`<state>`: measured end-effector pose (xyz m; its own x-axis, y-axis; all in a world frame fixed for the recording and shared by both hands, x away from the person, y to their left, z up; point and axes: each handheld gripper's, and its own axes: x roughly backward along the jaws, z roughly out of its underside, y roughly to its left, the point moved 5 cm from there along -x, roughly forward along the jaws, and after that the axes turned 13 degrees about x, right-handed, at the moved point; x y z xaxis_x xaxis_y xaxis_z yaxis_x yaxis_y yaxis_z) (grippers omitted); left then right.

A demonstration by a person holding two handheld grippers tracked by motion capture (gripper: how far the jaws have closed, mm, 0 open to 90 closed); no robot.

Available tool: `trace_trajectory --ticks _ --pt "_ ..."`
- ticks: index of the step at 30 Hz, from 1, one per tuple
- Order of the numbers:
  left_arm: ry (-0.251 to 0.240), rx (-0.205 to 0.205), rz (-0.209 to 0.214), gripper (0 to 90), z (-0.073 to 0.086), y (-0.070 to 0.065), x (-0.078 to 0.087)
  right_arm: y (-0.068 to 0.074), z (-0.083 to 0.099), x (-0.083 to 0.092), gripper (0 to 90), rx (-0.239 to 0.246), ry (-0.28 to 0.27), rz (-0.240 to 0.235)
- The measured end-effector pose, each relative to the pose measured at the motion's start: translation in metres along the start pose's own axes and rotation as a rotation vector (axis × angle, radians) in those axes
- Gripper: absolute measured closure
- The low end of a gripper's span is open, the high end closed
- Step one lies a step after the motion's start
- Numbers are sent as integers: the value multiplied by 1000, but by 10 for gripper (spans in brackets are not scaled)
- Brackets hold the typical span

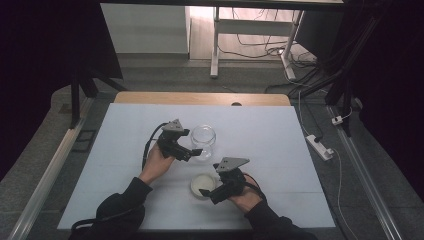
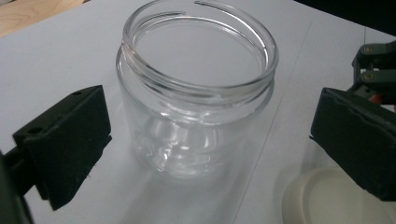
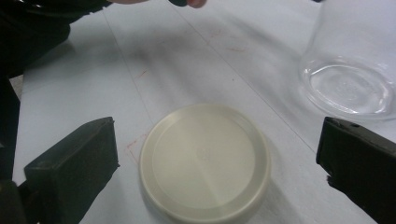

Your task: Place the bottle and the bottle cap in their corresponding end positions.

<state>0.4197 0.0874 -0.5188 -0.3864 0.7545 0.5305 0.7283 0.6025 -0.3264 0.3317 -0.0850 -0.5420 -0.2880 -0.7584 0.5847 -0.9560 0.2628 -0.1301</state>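
Left tongs (image 2: 205, 154) gape around the glass jar (image 2: 196, 93); right tongs (image 3: 215, 172) gape around the cream lid (image 3: 204, 161).

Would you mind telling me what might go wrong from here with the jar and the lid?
The glass jar stands open and unheld between the left tool's spread jaws; closing off-centre might tip or slide it. The cream lid lies flat on the table; the right tool's jaws may push it.

A lab: dark curtains (image 1: 45, 60), loose floor cables (image 1: 260, 47), power strip (image 1: 320, 146), covered table (image 1: 275, 135).
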Motion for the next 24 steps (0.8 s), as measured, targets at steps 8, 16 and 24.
trace_trajectory --ticks 8,16,24 --pt "10 -6 -3 0 7 -6 17 -3 -2 8 0 -4 -16 19" --pt "8 12 29 0 13 -19 33 -2 -4 15 0 6 -19 38" --pt "-20 -2 60 0 22 -32 50 -4 -5 28 0 -1 -20 68"
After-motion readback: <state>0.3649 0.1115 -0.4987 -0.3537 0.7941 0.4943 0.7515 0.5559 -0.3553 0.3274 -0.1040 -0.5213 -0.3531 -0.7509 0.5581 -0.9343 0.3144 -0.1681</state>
